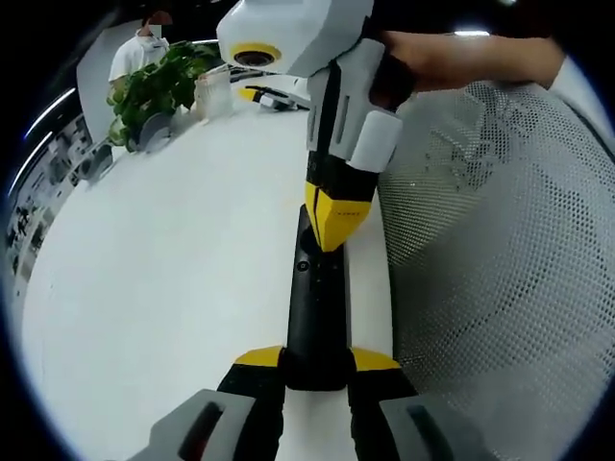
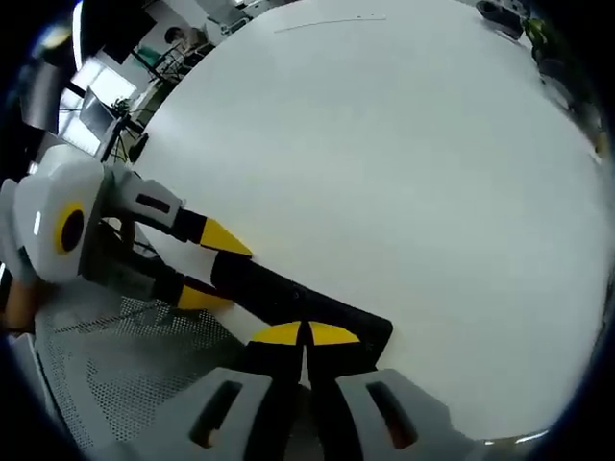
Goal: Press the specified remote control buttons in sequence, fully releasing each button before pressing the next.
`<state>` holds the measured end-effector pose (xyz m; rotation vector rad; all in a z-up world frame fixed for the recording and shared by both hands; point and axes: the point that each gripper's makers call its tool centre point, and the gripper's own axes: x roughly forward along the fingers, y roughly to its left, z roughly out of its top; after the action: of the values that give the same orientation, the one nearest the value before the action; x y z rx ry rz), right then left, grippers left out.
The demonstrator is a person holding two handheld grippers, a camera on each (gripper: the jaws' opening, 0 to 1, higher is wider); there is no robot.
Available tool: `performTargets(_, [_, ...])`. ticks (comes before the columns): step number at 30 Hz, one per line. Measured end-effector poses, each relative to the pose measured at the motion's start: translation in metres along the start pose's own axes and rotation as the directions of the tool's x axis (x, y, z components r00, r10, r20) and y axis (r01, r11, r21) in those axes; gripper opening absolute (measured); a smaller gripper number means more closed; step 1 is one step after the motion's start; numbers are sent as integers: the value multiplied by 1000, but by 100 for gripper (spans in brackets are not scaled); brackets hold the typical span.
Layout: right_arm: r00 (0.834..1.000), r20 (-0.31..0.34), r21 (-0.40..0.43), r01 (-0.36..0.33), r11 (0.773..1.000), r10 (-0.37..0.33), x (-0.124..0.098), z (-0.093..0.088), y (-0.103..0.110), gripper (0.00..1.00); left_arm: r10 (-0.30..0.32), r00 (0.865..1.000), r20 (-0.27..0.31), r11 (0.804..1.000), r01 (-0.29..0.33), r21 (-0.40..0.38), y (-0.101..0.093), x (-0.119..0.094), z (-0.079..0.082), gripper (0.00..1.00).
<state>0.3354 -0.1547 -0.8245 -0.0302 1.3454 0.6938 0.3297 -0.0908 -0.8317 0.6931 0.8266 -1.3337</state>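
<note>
A long, slim black remote control (image 1: 315,307) is lying flat along the edge of the white counter (image 1: 173,288). A small round button is showing near one end. Yellow-tipped jaws are gripping its near end, and closed tips are resting on its far end.

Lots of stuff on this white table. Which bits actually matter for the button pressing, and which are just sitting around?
Part of the job:
- black remote control
- left gripper, clamped on the remote's near end
- right gripper, shut, tips down on the remote

Just lying about:
- potted plant
- white mesh chair back
- yellow-and-black tool on the far table
- person standing behind the plant
</note>
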Motion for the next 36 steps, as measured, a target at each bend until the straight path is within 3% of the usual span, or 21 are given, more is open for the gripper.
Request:
performTargets(14, [999, -47, 21, 18, 1000, -17, -3, -10, -5, 0, 4, 1000, -7, 1000, -4, 3, 0, 0, 0, 24])
performTargets(25, [999, -43, 36, 10, 999, -9, -3, -12, -5, 0, 15, 1000, -3, 1000, -15, 2, -1, 0, -1, 25])
performTargets(36, [995, -65, -62, 68, 996, -72, -2, -11, -4, 0, 58, 998, -1, 997, -58, -44, -1, 0, 0, 25])
